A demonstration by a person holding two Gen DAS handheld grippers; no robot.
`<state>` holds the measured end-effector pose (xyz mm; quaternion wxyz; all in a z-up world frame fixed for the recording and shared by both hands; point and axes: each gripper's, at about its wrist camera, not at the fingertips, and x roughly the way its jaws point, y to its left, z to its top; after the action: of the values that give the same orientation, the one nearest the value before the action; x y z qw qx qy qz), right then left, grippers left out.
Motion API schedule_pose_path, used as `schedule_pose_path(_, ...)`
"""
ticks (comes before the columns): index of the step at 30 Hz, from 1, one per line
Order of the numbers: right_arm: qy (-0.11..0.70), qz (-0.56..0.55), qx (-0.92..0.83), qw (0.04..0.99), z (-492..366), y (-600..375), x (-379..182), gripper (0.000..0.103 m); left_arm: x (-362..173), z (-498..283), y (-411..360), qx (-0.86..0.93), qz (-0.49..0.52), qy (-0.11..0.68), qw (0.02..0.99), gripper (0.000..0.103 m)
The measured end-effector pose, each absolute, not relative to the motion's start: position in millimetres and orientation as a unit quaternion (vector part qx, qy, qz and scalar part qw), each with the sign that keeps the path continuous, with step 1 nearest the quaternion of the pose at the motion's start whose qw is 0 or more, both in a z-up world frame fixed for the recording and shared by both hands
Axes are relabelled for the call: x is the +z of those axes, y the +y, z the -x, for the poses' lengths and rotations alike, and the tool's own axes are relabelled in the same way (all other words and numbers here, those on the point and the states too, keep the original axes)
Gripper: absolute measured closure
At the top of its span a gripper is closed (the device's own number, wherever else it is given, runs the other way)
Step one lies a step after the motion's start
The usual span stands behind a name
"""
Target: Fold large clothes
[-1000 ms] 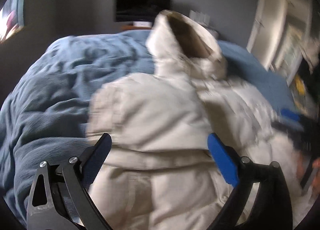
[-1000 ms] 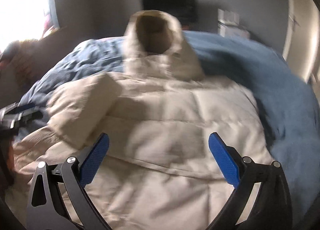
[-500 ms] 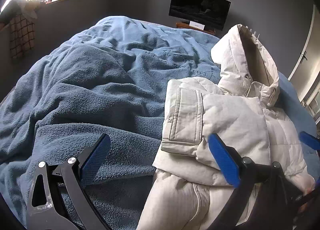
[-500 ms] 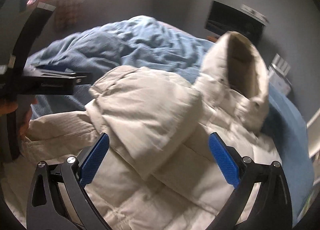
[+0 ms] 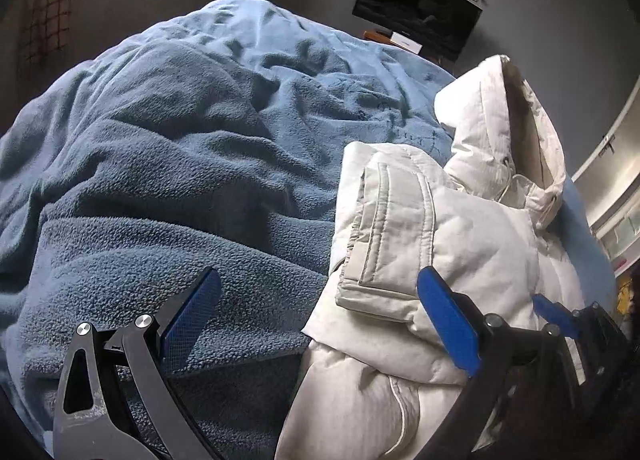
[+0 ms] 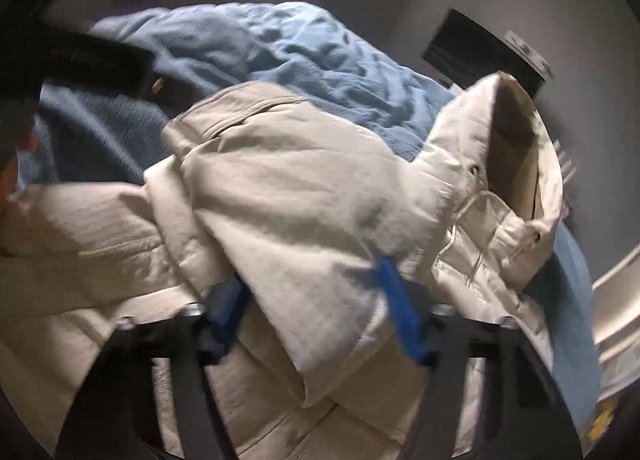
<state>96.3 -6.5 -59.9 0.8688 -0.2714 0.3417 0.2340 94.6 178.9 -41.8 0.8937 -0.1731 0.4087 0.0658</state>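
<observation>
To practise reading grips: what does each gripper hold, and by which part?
The right gripper has been closing around the white jacket's folded sleeve. The left gripper holds nothing.

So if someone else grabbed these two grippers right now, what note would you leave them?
Left gripper: open, empty, over the edge of the jacket and the blue blanket.
Right gripper: jaws have just been closing; pads appear pinched on the folded sleeve.
The jacket lies on the blanket, hood standing at the far end.
Done: one sleeve laid across the body.
Left: probably the other side, the hood, then folding the body.
</observation>
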Motion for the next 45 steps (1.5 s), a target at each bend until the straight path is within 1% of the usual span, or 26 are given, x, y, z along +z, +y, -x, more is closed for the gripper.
schedule_pose_path(2, 0.341, 0.257, 0.226, 0.876, -99, -14, -56, 0.068, -40, -95, 174, 0.061, 0.162, 0.402, 0.899, 0.008)
schedule_pose_path(3, 0.339, 0.249, 0.223, 0.88, -100, -19, -53, 0.072, -37, -93, 171, 0.056, 0.157, 0.394, 0.904, 0.008)
schedule_pose_path(6, 0.335, 0.213, 0.21, 0.894, -102, -37, -40, 0.076, -31, -91, 164, 0.043, 0.142, 0.377, 0.914, 0.008)
schedule_pose_path(13, 0.344, 0.099, 0.156, 0.921, -110, -113, -15, 0.077, -31, -94, 147, 0.029, 0.103, 0.379, 0.919, 0.008)
schedule_pose_path(17, 0.365, 0.05, 0.131, 0.92, -113, -154, -16, 0.077, -30, -95, 133, 0.019, 0.071, 0.379, 0.923, 0.008)
schedule_pose_path(21, 0.408, 0.001, 0.115, 0.906, -118, -190, -36, 0.076, -37, -98, 118, 0.007, 0.035, 0.394, 0.918, 0.008)
schedule_pose_path(26, 0.483, -0.058, 0.113, 0.866, -126, -214, -78, 0.076, -50, -104, 104, 0.001, -0.002, 0.419, 0.908, 0.008)
schedule_pose_path(32, 0.511, -0.131, 0.118, 0.841, -133, -233, -96, 0.076, -59, -108, 102, 0.003, -0.008, 0.439, 0.898, 0.008)
schedule_pose_path(34, 0.51, -0.11, 0.115, 0.846, -130, -227, -92, 0.069, -61, -109, 101, 0.001, -0.008, 0.444, 0.896, 0.008)
schedule_pose_path(35, 0.506, -0.089, 0.116, 0.85, -126, -222, -88, 0.064, -62, -109, 100, -0.001, -0.009, 0.447, 0.895, 0.008)
schedule_pose_path(36, 0.5, -0.065, 0.117, 0.855, -125, -217, -83, 0.057, -63, -109, 99, -0.002, -0.011, 0.451, 0.892, 0.008)
schedule_pose_path(37, 0.493, -0.03, 0.122, 0.861, -119, -208, -77, 0.053, -65, -110, 98, -0.003, -0.012, 0.455, 0.891, 0.008)
schedule_pose_path(39, 0.481, 0.017, 0.135, 0.866, -109, -198, -70, 0.039, -68, -112, 97, -0.002, -0.011, 0.463, 0.886, 0.008)
schedule_pose_path(45, 0.424, 0.131, 0.196, 0.874, -66, -163, -46, 0.031, -73, -117, 109, 0.005, 0.023, 0.478, 0.878, 0.008)
